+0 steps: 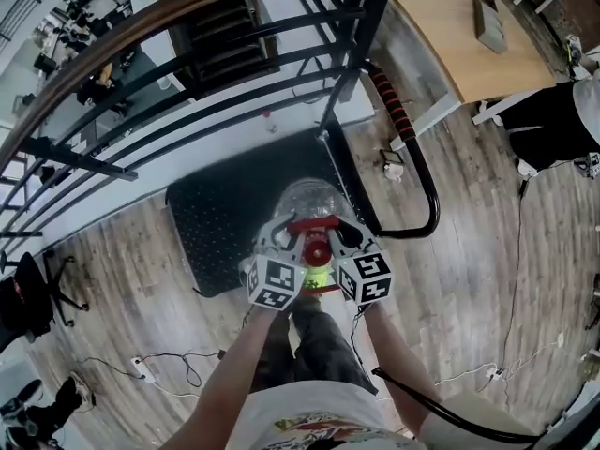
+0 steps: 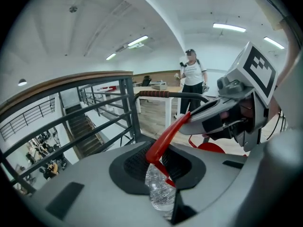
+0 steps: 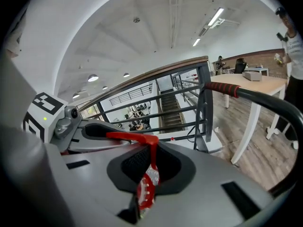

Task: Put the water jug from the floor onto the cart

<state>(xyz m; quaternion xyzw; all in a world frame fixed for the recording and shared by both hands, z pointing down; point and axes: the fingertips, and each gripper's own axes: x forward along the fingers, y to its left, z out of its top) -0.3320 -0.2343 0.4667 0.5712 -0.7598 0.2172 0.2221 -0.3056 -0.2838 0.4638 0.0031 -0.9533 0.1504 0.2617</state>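
Note:
A clear water jug (image 1: 309,202) with a red cap (image 1: 317,249) hangs by its red handle (image 1: 314,225) between my two grippers, over the near right part of the cart's black platform (image 1: 220,228). My left gripper (image 1: 284,242) is shut on the handle's left end, with the red handle (image 2: 163,138) and the clear jug (image 2: 160,190) between its jaws. My right gripper (image 1: 349,240) is shut on the right end, where the red handle (image 3: 130,137) runs down to the cap (image 3: 146,188). Whether the jug touches the platform I cannot tell.
The cart's push bar (image 1: 427,172) with a red-black grip (image 1: 392,109) curves up on the right. A dark metal railing (image 1: 187,64) over a stairwell stands behind the cart. A wooden table (image 1: 469,36) and a person (image 1: 553,120) are at the far right. Cables (image 1: 169,364) lie on the floor.

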